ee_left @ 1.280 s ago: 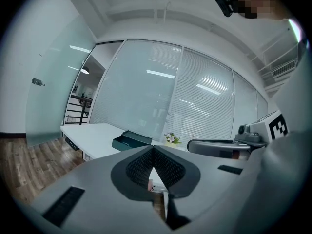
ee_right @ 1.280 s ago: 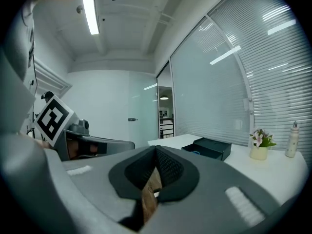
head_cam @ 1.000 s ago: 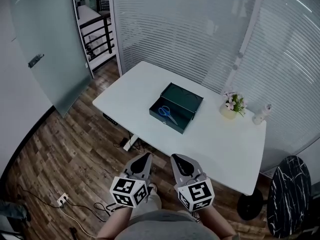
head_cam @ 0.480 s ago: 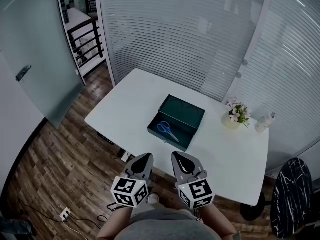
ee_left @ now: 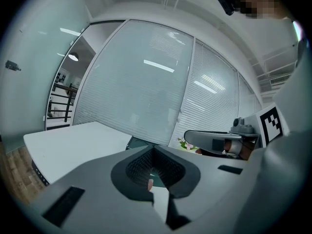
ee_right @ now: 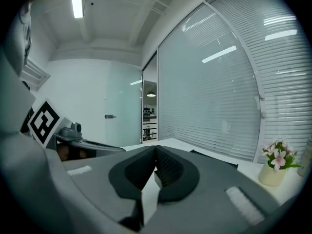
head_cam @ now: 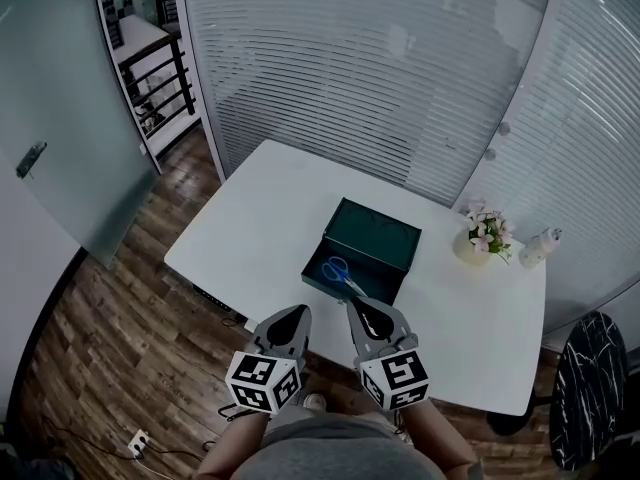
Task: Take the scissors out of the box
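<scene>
The scissors [head_cam: 338, 270], blue-handled, lie inside the open dark green box [head_cam: 388, 240], at its near left end, with the blades angled toward the box's right side. The box sits mid-way along the white table [head_cam: 250, 218], and a small flower pot [head_cam: 482, 240] stands to the right of the box, apart from it. Both grippers hover on the near side of the box, short of the table edge. The left gripper [head_cam: 296, 316] has its jaws pressed together with nothing between them, and the right gripper [head_cam: 356, 310] is likewise closed and empty. To do this step well, the right gripper, which is closer to the scissors, probably should spread its jaws before it crosses the near wall of the box. It should then come down steeply over the handles, so the wall does not block the pinch.
</scene>
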Motion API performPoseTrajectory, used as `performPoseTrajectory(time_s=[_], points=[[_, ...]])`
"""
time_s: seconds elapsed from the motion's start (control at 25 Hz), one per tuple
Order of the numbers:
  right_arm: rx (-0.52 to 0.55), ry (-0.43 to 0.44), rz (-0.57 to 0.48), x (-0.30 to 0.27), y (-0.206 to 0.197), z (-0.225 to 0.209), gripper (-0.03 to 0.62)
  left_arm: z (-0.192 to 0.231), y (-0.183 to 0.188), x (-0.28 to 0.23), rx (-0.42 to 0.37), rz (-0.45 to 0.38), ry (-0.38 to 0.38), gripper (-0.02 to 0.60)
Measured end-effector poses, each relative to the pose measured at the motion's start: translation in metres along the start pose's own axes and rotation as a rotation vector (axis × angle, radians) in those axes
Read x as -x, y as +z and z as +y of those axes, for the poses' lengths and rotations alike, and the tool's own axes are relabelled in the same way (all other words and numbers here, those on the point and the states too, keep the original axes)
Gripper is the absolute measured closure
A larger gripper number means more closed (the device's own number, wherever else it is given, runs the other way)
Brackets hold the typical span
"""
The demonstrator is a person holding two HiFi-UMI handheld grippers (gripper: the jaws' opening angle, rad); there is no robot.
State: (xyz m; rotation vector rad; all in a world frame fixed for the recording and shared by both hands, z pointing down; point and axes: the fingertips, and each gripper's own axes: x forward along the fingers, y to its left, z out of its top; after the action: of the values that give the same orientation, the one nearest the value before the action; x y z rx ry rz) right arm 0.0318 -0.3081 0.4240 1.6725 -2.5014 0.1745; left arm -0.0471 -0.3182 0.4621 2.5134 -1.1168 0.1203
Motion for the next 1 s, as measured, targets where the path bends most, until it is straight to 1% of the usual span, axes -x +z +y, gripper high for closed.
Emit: performPoseTrajectory(time_s=[0.2, 0.44, 0.6, 0.8, 1.0], points=[[0.030, -0.006, 0.048, -0.028, -0.007, -0.011, 0.585, 0.021, 0.002, -0.005, 0.025, 0.003, 0.009, 0.577], [0.044, 0.022, 0.119, -0.059, -0.015, -0.035, 0.585, 0.036, -0.002, -0.015, 0.047, 0.011, 0.036, 0.577], [0.062, 0.044, 0.155, -0.083, -0.021, -0.048, 0.584, 0.043, -0.002, -0.022, 0.045, 0.016, 0.051, 0.577], [0.083, 0.075, 0.236, -0.113, -0.041, -0.064, 0.583, 0.055, -0.002, -0.031, 0.047, 0.029, 0.081, 0.577], [0.131, 0.118, 0.340, -0.140, -0.072, -0.077, 0.583, 0.068, -0.006, -0.040, 0.056, 0.047, 0.101, 0.577]])
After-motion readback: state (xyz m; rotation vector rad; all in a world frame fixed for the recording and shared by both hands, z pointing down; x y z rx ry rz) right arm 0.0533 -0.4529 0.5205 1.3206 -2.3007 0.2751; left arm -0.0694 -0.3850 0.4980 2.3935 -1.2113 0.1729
